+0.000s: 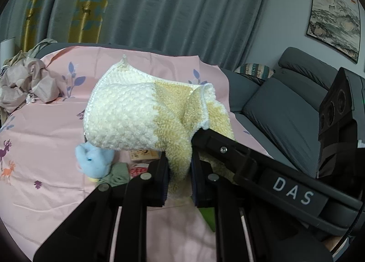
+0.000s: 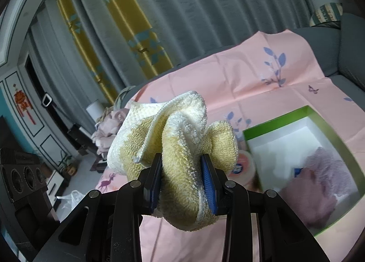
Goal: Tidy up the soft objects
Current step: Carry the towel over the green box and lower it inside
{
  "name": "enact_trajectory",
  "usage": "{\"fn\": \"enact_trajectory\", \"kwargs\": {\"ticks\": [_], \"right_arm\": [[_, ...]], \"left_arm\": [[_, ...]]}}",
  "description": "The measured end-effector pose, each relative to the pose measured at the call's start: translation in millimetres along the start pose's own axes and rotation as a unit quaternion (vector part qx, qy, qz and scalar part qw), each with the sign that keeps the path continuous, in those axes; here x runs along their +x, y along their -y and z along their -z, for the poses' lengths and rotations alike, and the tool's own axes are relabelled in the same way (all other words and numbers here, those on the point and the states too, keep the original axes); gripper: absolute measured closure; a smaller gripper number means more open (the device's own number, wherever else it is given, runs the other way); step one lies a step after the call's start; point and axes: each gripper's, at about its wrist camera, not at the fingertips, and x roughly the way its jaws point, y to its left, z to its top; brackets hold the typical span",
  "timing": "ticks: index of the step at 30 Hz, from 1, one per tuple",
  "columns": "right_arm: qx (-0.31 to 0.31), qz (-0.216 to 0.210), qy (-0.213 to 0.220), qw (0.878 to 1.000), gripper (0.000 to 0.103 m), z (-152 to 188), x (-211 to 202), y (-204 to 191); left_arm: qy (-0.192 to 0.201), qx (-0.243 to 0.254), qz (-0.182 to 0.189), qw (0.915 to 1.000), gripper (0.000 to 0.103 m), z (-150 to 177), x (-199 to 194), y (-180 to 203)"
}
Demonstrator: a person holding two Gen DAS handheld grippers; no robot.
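A fluffy yellow and white towel (image 1: pixel 127 116) hangs in the air between both grippers above the pink sheet (image 1: pixel 41 139). My left gripper (image 1: pixel 179 170) is shut on its yellow end. My right gripper (image 2: pixel 182 170) is shut on another bunched part of the towel (image 2: pixel 178 148); its arm crosses the left wrist view from the right. A blue plush toy (image 1: pixel 93 159) lies on the sheet under the towel. A green-rimmed white box (image 2: pixel 324 125) sits to the right in the right wrist view, with a pink fluffy item (image 2: pixel 319 182) inside.
A crumpled beige cloth pile (image 1: pixel 25 82) lies at the far left of the sheet. A grey-green cloth (image 1: pixel 116 173) and small packets lie by the plush. A round tin (image 2: pixel 244 164) sits left of the box. A grey sofa (image 1: pixel 285 111) is on the right.
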Motion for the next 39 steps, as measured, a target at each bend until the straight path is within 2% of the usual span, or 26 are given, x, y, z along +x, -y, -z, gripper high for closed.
{"fn": "enact_trajectory", "kwargs": {"ticks": [21, 39], "right_arm": [[0.057, 0.049, 0.026, 0.997, 0.067, -14, -24, 58], [0.134, 0.095, 0.039, 0.986, 0.067, -19, -37, 121]], "left_arm": [[-0.032, 0.033, 0.038, 0.9982, 0.091, -11, 41, 51], [-0.077, 0.075, 0.061, 0.9924, 0.091, -12, 89, 94]]}}
